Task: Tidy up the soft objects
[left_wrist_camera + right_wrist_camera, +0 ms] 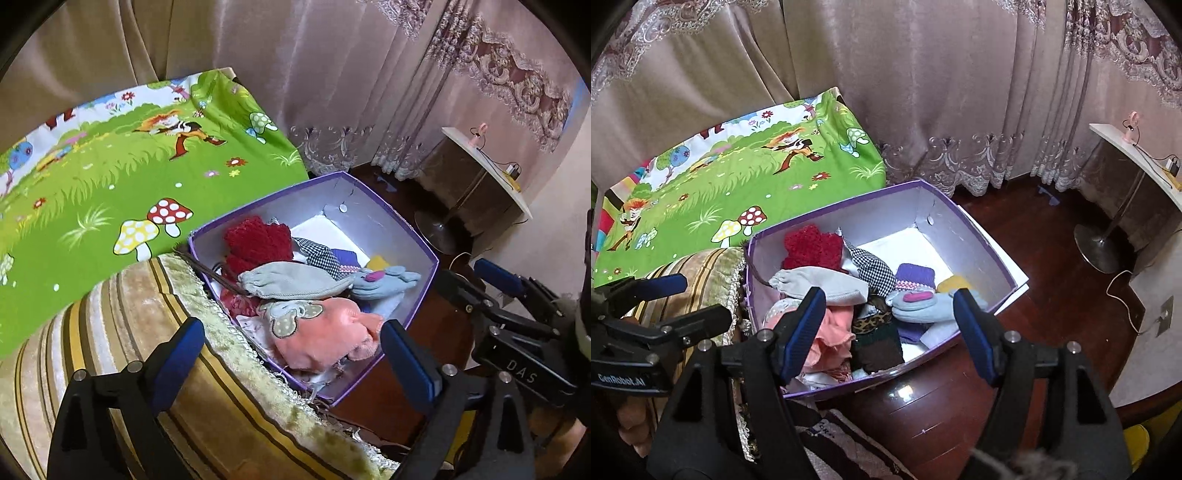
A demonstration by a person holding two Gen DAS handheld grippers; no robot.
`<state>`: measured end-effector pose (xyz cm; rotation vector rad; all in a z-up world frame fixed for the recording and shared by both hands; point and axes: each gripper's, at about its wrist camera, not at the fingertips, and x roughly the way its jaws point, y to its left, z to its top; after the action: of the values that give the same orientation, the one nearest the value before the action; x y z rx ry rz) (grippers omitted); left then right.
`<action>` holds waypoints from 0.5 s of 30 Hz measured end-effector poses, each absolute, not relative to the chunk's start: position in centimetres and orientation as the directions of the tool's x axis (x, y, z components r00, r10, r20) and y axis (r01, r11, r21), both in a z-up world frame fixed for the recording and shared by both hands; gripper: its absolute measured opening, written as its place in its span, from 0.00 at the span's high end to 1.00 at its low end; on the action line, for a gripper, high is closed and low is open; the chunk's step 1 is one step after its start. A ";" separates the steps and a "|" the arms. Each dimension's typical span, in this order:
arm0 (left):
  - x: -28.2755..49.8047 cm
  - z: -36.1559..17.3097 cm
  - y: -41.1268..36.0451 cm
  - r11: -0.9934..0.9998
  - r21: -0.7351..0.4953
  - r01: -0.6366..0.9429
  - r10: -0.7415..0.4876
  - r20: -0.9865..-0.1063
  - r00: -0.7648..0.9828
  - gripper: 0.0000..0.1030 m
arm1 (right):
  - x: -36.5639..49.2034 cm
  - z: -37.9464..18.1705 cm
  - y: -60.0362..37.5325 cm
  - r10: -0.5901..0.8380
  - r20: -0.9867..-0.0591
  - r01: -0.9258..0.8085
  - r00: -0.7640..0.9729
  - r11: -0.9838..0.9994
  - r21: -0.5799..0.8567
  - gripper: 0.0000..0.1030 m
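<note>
Left gripper [291, 354] and right gripper [888, 332], jaws spread and empty, above the purple box [975, 236] of soft items. The pink hat [325, 332] lies nearest; limp and light, best pinched at a bunched fold.

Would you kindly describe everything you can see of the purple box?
The box is an open, lidless rectangular carton, purple outside and along its rim, pale inside, apparently cardboard, with a small round mark on its far wall. It stands upright on the dark wooden floor, its left side against a striped, fringed cushion. Soft items fill the near half: a red knit piece, a grey pouch, a checked cloth, a pale blue glove and a pink garment. The far corner's white bottom is bare. Neither gripper touches it.
</note>
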<state>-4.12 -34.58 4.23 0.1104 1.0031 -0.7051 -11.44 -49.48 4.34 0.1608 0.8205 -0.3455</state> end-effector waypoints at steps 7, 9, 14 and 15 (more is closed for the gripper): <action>-3.6 3.1 -34.3 0.778 -0.249 0.577 -0.489 -0.817 0.307 0.04 | -10.8 4.0 -49.1 -0.247 -0.752 0.362 0.612 0.932 -0.011 0.28; -3.5 3.0 -34.3 0.783 -0.250 0.570 -0.485 -0.819 0.307 0.04 | -10.7 4.0 -48.9 -0.246 -0.753 0.357 0.610 0.934 -0.016 0.28; -3.3 2.3 -34.3 0.796 -0.244 0.554 -0.463 -0.834 0.299 0.04 | -10.7 3.8 -48.7 -0.238 -0.756 0.348 0.610 0.937 -0.015 0.28; -3.2 2.1 -34.3 0.797 -0.245 0.552 -0.461 -0.837 0.295 0.04 | -10.7 3.7 -48.7 -0.238 -0.757 0.349 0.609 0.937 -0.013 0.28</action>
<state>-3.21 -34.32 2.12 0.0969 1.0786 -0.6751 -10.72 -48.70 3.70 0.1405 0.8512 -0.3402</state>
